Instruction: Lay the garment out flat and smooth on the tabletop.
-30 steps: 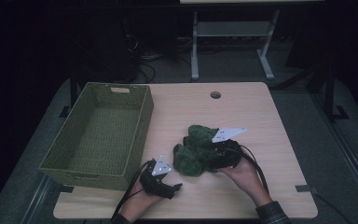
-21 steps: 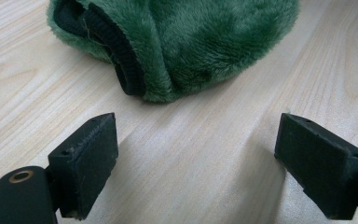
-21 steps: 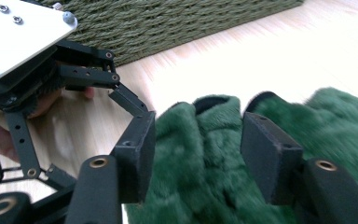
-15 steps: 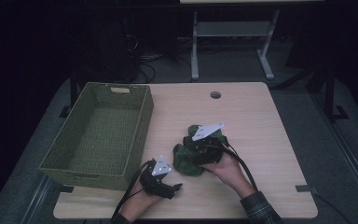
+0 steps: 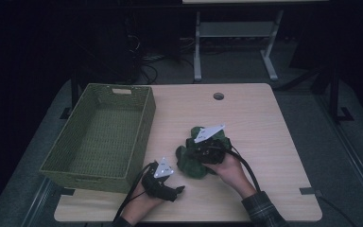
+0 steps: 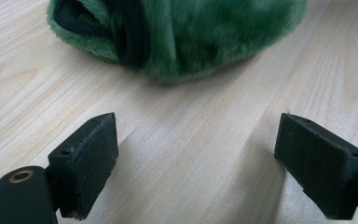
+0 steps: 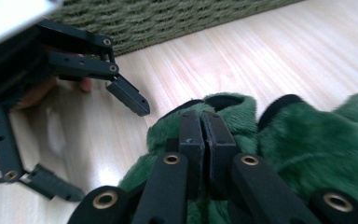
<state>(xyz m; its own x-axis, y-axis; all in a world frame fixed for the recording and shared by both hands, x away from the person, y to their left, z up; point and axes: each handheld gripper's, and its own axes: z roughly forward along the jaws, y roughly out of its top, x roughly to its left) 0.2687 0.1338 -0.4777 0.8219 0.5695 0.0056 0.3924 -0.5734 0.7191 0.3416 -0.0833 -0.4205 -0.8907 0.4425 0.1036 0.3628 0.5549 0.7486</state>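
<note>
Green plush item (image 5: 199,153) lay on table (image 5: 264,132), right of basket (image 5: 104,132). Right gripper (image 7: 200,140) had just closed, pinching fur edge, apparently. Left gripper (image 6: 196,154) gaped empty nearby. Judged soft, light, floppy; grip bunched fold.

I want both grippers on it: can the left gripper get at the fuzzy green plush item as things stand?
Probably yes: the left gripper stands open, only bare wooden table before the fuzzy green plush item.
</note>
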